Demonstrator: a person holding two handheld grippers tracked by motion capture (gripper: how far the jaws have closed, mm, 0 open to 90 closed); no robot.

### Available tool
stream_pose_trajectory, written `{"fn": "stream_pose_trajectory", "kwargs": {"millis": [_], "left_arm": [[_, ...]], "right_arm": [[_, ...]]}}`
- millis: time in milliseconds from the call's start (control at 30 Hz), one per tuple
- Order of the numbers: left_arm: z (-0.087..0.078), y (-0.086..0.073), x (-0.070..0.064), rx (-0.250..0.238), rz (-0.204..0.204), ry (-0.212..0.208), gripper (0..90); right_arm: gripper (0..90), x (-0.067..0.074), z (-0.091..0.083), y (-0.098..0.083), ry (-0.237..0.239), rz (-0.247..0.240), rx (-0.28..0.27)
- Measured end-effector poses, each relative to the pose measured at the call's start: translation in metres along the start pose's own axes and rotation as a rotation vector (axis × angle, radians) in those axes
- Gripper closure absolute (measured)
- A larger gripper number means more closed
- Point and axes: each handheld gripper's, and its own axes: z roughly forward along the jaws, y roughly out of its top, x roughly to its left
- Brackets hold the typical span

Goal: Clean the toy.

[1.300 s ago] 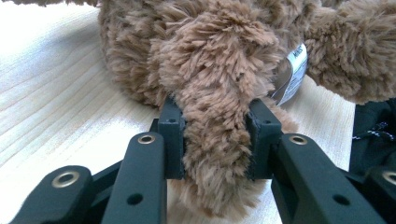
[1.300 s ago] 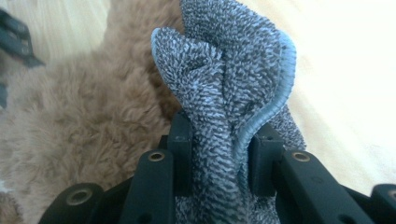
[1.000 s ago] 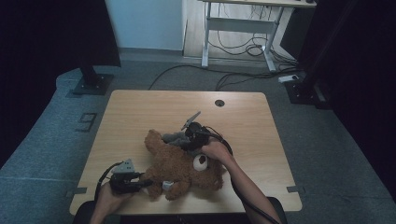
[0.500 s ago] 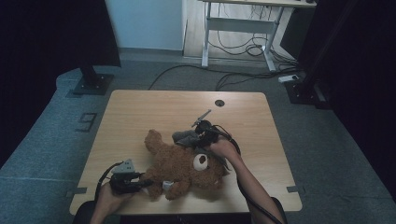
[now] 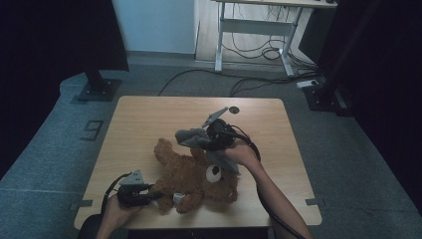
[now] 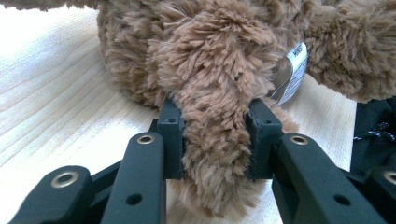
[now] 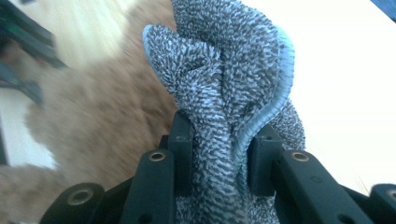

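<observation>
High view gives me the brown plush bear lying flat on the wooden table, its long axis running from the limb nearest my left gripper towards the head at the far right, the pale muzzle with a dark nose facing up. Its fur is shaggy and tan, and a white sewn-in label hangs beside the limb I hold. Left gripper view shows my jaws clenched on that furry limb, pads pressing into the pile from both sides. My right gripper sits above the bear's upper body, grasping a grey towelling cloth with a pale blue edge, bunched upright between the jaws and lifted clear of the bear.
</observation>
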Motion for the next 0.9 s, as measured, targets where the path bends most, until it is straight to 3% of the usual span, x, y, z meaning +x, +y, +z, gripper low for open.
{"fn": "stream_pose_trajectory", "kwargs": {"millis": [133, 267, 467, 600, 700, 900], "left_arm": [[0.000, 0.000, 0.000, 0.001, 0.001, -0.001, 64.4], [0.000, 0.000, 0.000, 0.003, 0.002, 0.002, 64.4], [0.000, 0.000, 0.000, 0.003, -0.003, 0.000, 64.4], [0.000, 0.000, 0.000, 0.002, -0.007, 0.001, 64.4], [0.000, 0.000, 0.000, 0.002, -0.009, 0.002, 64.4], [0.000, -0.001, 0.000, -0.001, -0.013, 0.001, 64.3]], "right_arm": [[67.7, 0.017, 0.015, 0.019, 0.031, -0.045, -0.004], [67.6, 0.030, 0.042, 0.033, 0.042, -0.070, 0.015], [67.3, 0.037, 0.082, 0.032, 0.062, -0.057, 0.056], [66.8, 0.034, 0.082, 0.025, 0.066, -0.040, 0.046], [66.5, 0.034, 0.073, 0.018, 0.041, -0.063, 0.059], [66.4, 0.030, 0.057, -0.006, 0.035, -0.046, 0.059]]}}
